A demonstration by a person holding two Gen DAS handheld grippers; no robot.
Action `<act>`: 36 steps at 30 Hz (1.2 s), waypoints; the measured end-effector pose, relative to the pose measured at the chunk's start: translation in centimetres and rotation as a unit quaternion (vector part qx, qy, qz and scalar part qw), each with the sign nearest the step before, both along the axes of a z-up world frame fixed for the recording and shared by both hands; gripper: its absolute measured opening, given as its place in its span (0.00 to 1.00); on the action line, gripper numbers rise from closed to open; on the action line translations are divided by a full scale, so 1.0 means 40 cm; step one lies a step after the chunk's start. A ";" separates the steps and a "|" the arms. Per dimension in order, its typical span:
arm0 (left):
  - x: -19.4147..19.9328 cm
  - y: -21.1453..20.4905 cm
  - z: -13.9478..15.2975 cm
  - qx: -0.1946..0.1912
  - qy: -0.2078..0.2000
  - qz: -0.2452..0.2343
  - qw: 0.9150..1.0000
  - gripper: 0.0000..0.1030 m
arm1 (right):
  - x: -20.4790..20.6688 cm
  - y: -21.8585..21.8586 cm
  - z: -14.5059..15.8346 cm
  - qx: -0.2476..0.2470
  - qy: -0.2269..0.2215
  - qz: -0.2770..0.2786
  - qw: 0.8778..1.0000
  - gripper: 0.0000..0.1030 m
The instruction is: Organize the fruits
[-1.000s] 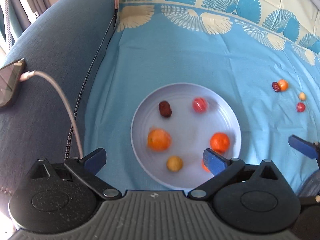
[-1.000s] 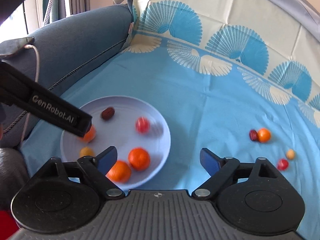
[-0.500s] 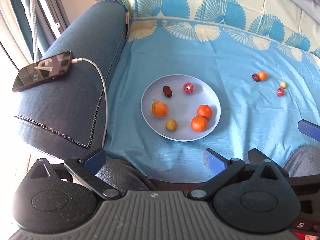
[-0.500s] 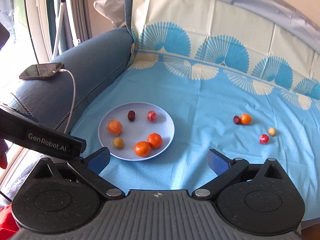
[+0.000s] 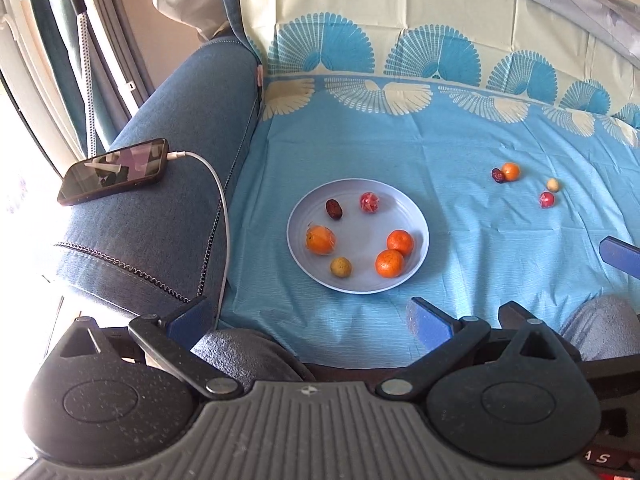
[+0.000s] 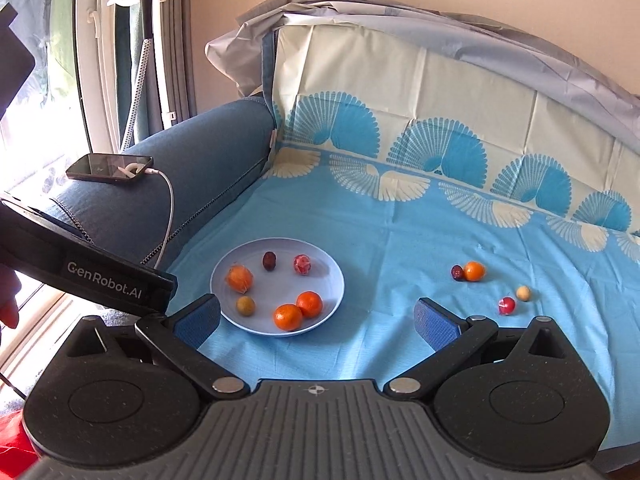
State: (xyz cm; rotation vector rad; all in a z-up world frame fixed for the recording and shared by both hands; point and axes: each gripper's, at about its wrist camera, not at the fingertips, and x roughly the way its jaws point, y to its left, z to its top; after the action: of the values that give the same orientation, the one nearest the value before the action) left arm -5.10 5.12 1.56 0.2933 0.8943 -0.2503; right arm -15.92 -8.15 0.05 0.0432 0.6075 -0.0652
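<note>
Lilac plate [image 5: 416, 220] holds six small fruits [image 5: 394, 252].

R tongs [image 5: 622, 258] cut off at edge

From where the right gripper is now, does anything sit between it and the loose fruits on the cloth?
Nothing visible does. The right gripper is open and empty, and only bare blue cloth lies between it and the four loose fruits. The plate sits off to their left.
</note>
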 end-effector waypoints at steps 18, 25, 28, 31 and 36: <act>0.002 0.001 -0.008 0.003 0.005 0.001 1.000 1.00 | 0.005 0.011 -0.008 -0.004 0.007 0.005 1.000 0.99; 0.007 0.000 -0.022 0.005 0.011 0.000 1.000 1.00 | 0.010 0.015 -0.019 -0.006 0.012 0.007 1.000 0.99; 0.010 0.000 -0.028 0.006 0.014 0.001 1.000 1.00 | 0.013 0.013 -0.024 -0.005 0.014 0.005 1.000 0.99; 0.015 -0.001 -0.033 0.008 0.017 0.000 1.000 1.00 | 0.020 0.013 -0.028 -0.003 0.017 0.002 1.000 0.99; 0.026 -0.002 -0.040 0.010 0.022 0.003 1.000 1.00 | 0.025 0.009 -0.041 -0.001 0.021 0.001 1.000 0.99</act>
State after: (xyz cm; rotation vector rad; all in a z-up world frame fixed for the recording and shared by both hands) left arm -4.04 5.04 -0.04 0.3050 0.9411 -0.2431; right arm -14.90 -7.77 -1.57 0.0402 0.6499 -0.0653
